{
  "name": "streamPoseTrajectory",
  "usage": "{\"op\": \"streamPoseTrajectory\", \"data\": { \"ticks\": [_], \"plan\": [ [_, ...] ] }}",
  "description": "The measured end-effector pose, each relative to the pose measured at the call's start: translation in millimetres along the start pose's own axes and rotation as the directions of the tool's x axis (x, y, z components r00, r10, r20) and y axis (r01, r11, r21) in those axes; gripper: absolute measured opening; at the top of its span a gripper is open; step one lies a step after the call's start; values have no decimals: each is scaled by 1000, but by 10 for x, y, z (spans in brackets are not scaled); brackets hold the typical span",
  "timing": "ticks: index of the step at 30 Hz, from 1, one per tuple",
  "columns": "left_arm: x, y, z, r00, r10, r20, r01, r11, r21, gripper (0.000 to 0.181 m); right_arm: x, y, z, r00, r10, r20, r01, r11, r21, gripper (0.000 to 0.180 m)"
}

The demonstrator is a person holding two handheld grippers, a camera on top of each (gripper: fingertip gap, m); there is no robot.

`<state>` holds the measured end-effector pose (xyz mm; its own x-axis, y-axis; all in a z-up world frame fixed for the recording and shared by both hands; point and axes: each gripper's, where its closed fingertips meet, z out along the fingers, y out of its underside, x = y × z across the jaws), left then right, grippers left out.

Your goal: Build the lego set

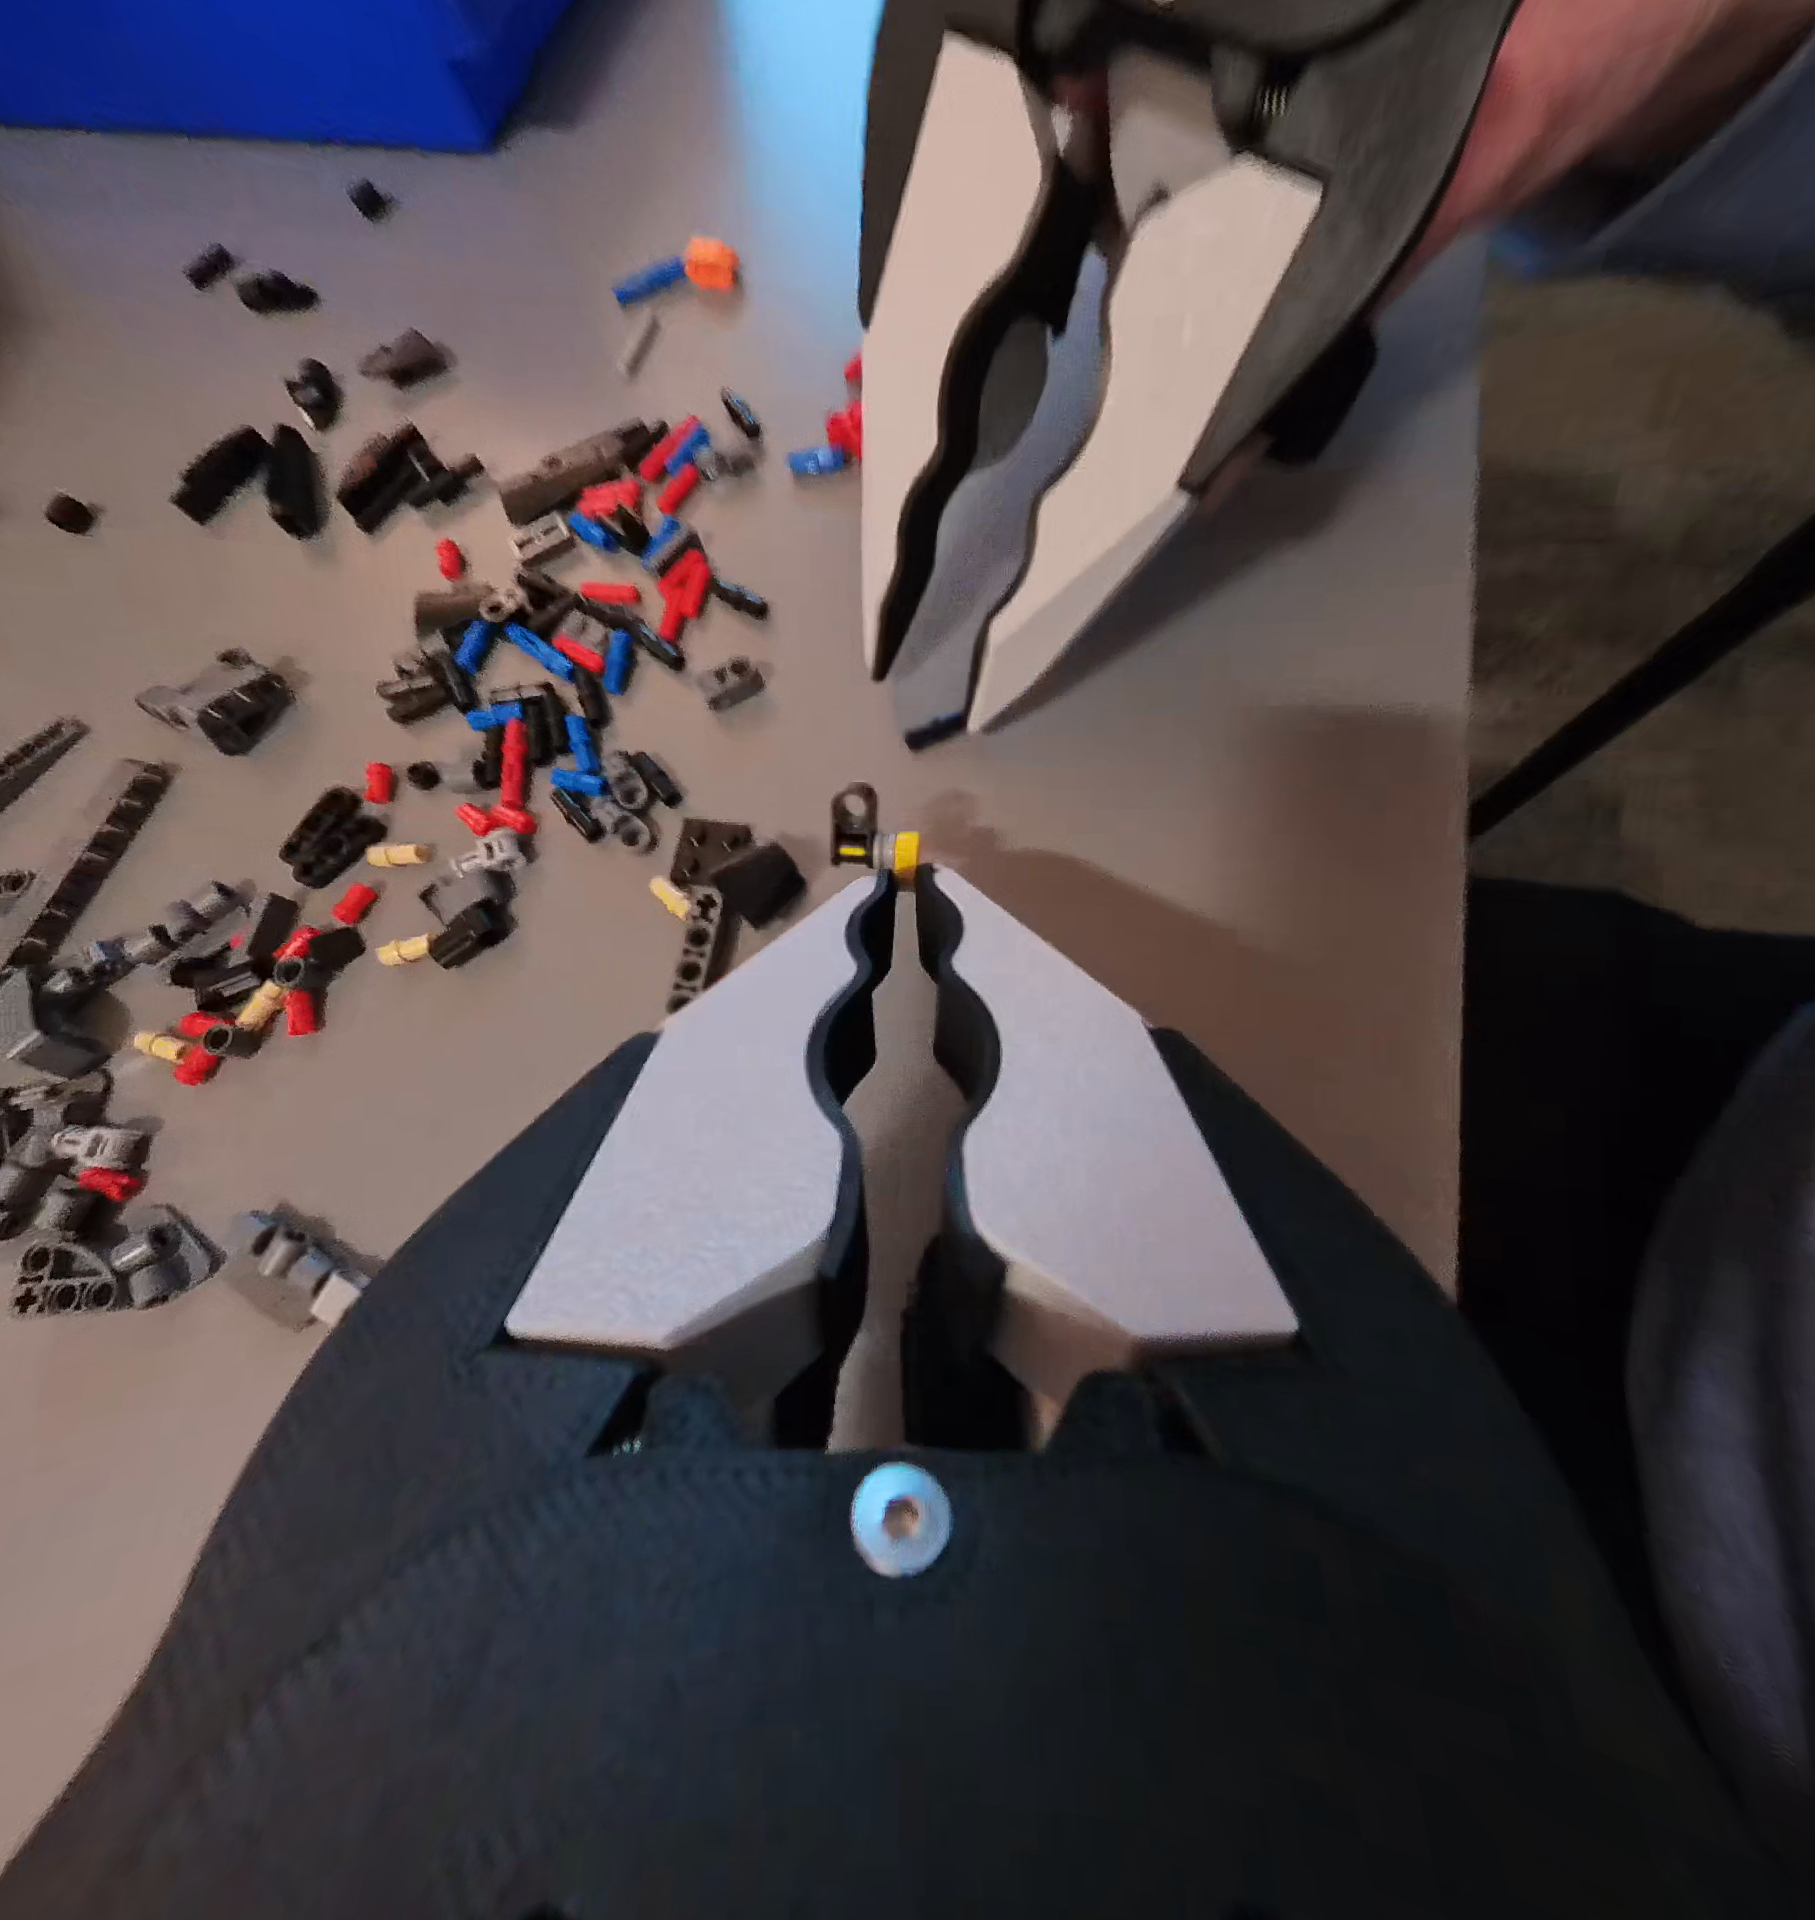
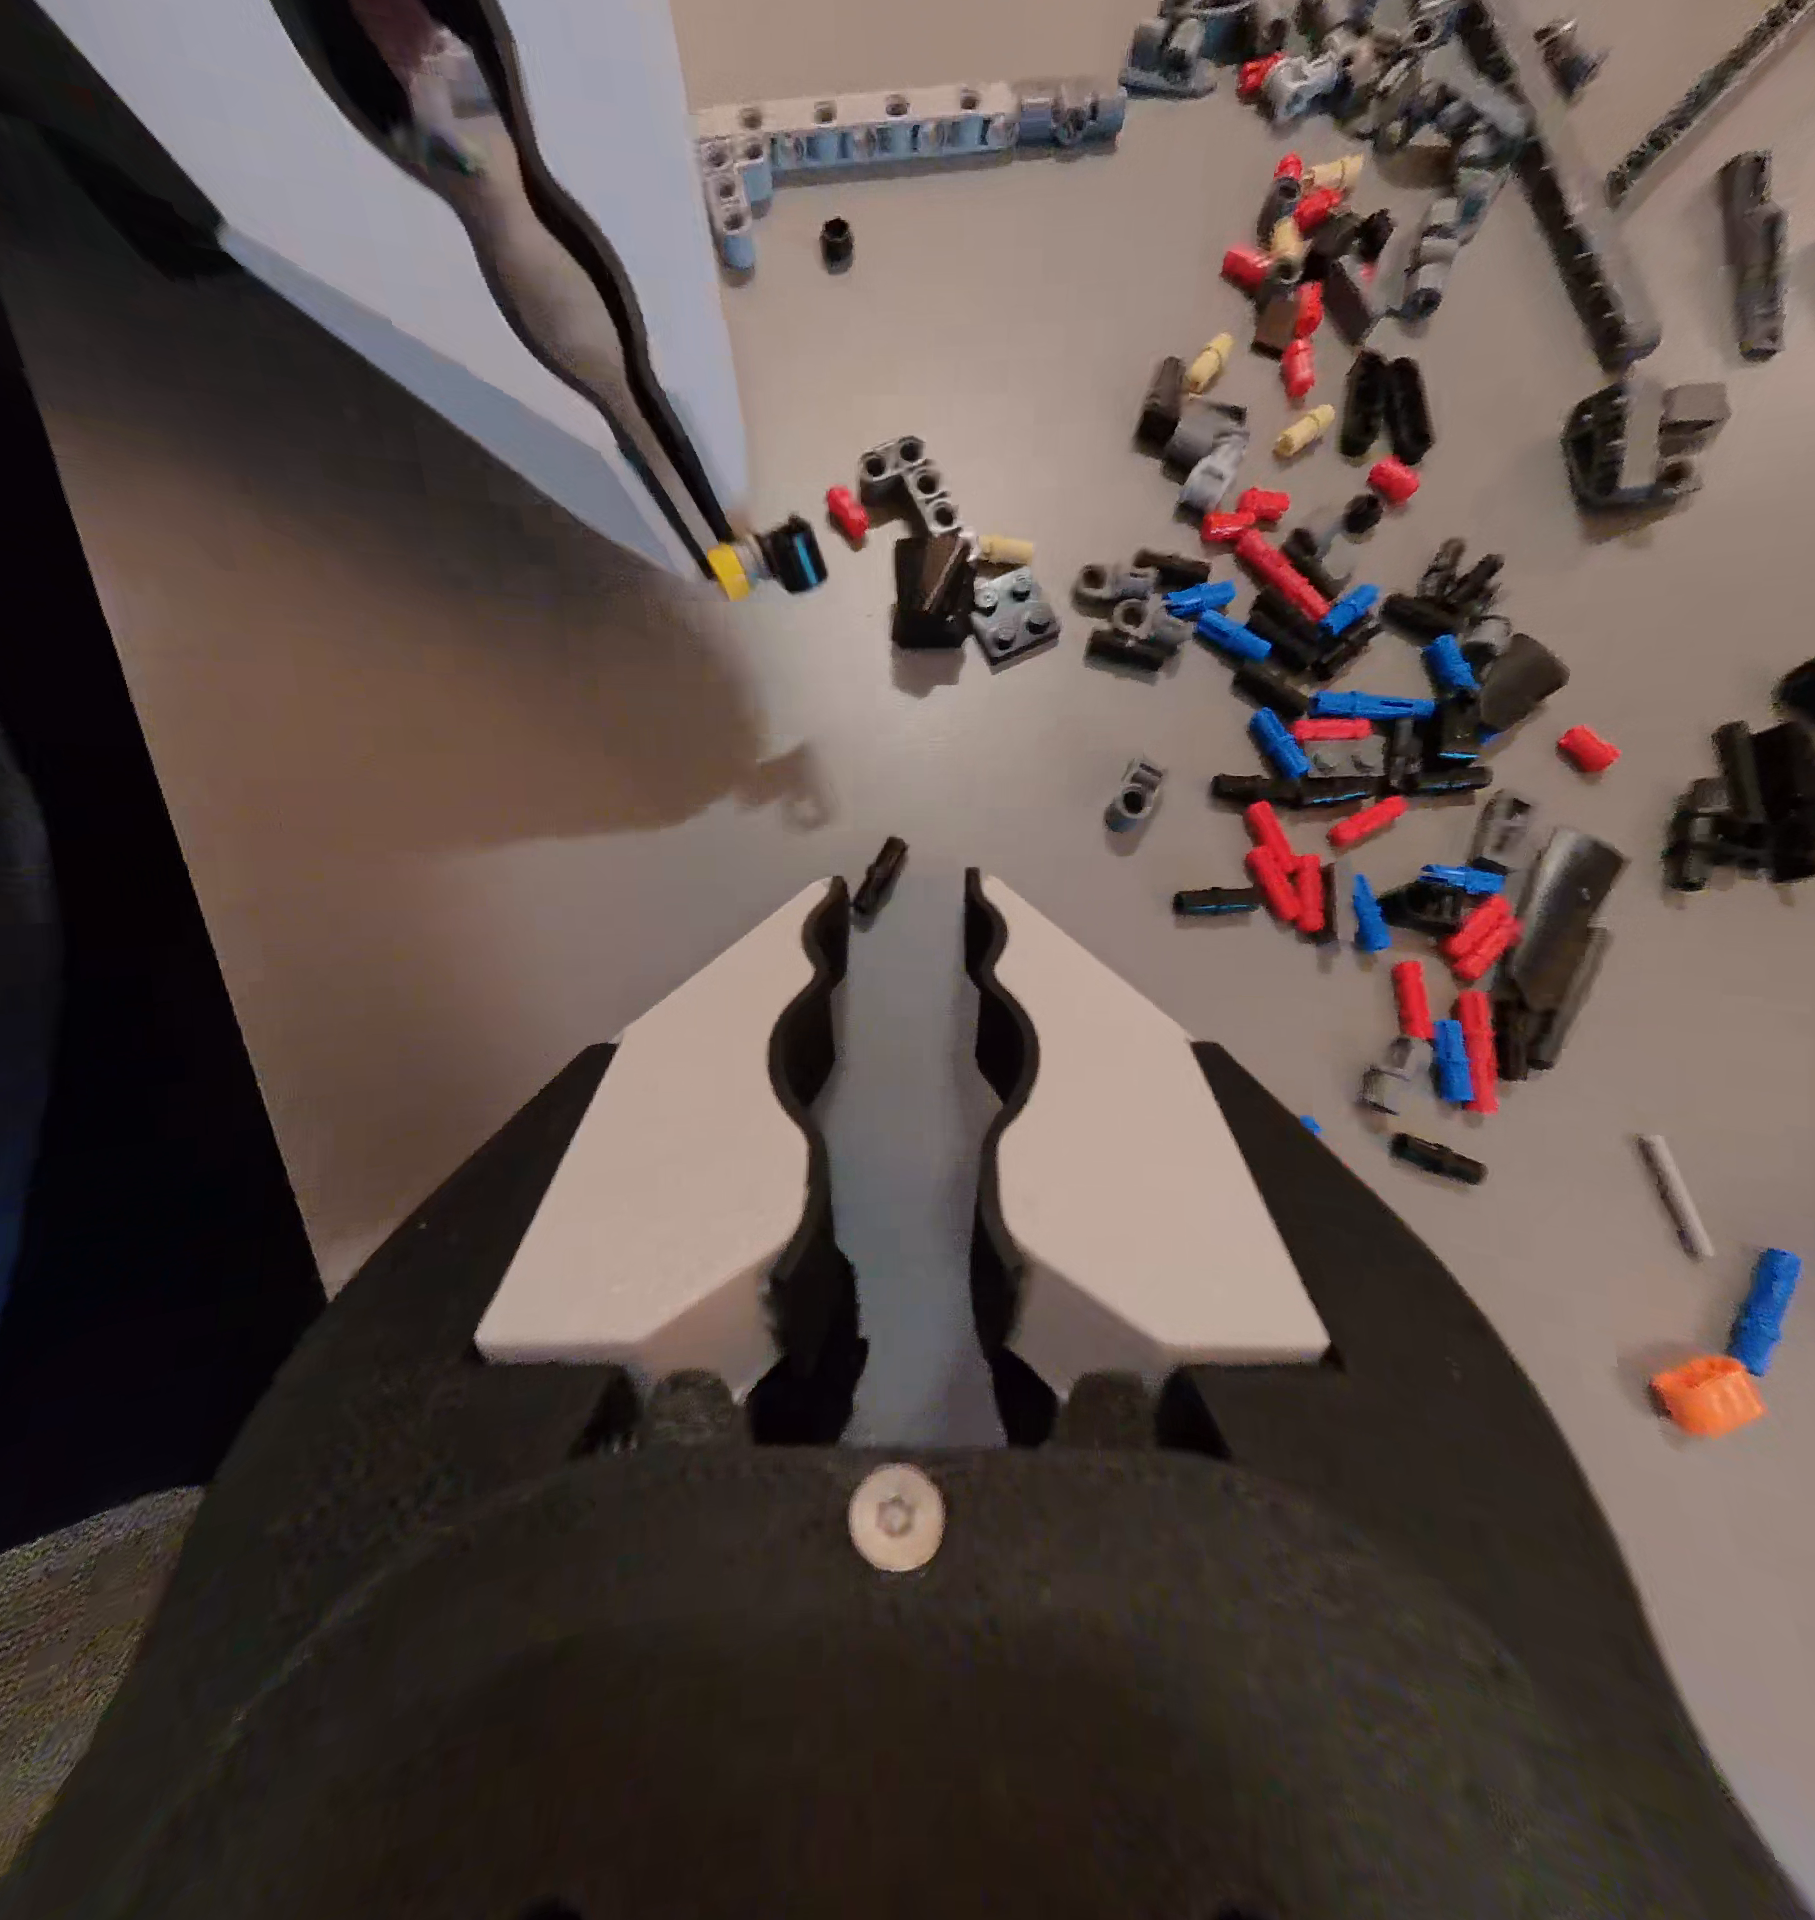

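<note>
Two grippers: both over the table (image 1: 1246, 935), tips facing each other.
Left gripper (image 1: 905, 883): fingers pressed onto the yellow end of a small assembly (image 1: 875, 840).
Assembly: yellow bush, grey collar and black connector in a row, held clear of the table, to judge by its shadow in the right wrist view.
Assembly axis: roughly crosswise to my left fingers, black connector leading toward the pile (image 1: 560, 644).
Right gripper (image 2: 903, 883): fingers spread, with a black pin (image 2: 879, 875) at the tip of one finger; I could not tell whether the pin hung on that pad or lay on the table below.
Pin axis: roughly along my right fingers, pointing ahead.
Key relation: assembly (image 2: 768, 561) lay ahead and to the left of my right tips, nearby but apart; pin and connector hole not yet aligned.
Step, as I judged it: mating pin to connector.
Next move requirement: swing the right tips left and turn them to line up with the hole.
Risk: pin dropping from the open fingers.
Remaining parts: scattered on the table, far side of the assembly from my right hand.
</note>
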<state>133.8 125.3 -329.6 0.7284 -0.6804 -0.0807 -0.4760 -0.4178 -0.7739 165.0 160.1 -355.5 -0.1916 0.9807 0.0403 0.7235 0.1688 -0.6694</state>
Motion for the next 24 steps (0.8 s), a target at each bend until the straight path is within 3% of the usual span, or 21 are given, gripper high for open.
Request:
{"op": "streamPoseTrajectory", "data": {
  "ticks": [4, 7, 10, 14, 17, 24],
  "plan": [
    [-65, -395, -242, 986, -131, -107, 156, 950, 272, 2, 67, -311, -229, 996, -3, -91, 11, 996, 92, 16],
    [-65, -760, -561, 938, -190, -290, 319, 804, 502, 2, -79, -851, -533, 995, 34, -92, -4, 950, 312, 18],
    [-98, -1026, -887, 866, -205, -457, 477, 615, 628, 2, -187, -1285, -808, 971, -19, -237, 120, 899, 420, 23],
    [-150, -1230, -1204, 782, -181, -596, 614, 389, 687, 2, -230, -1603, -993, 862, -99, -497, 306, 884, 354, 21],
    [-140, -1317, -1307, 752, -152, -641, 652, 310, 692, 2, -250, -1791, -1106, 805, -94, -586, 357, 866, 350, 18],
    [-141, -1432, -1430, 693, -115, -712, 719, 189, 669, 2, -189, -1942, -1151, 641, -193, -743, 472, 862, 183, 21]
  ]
}}
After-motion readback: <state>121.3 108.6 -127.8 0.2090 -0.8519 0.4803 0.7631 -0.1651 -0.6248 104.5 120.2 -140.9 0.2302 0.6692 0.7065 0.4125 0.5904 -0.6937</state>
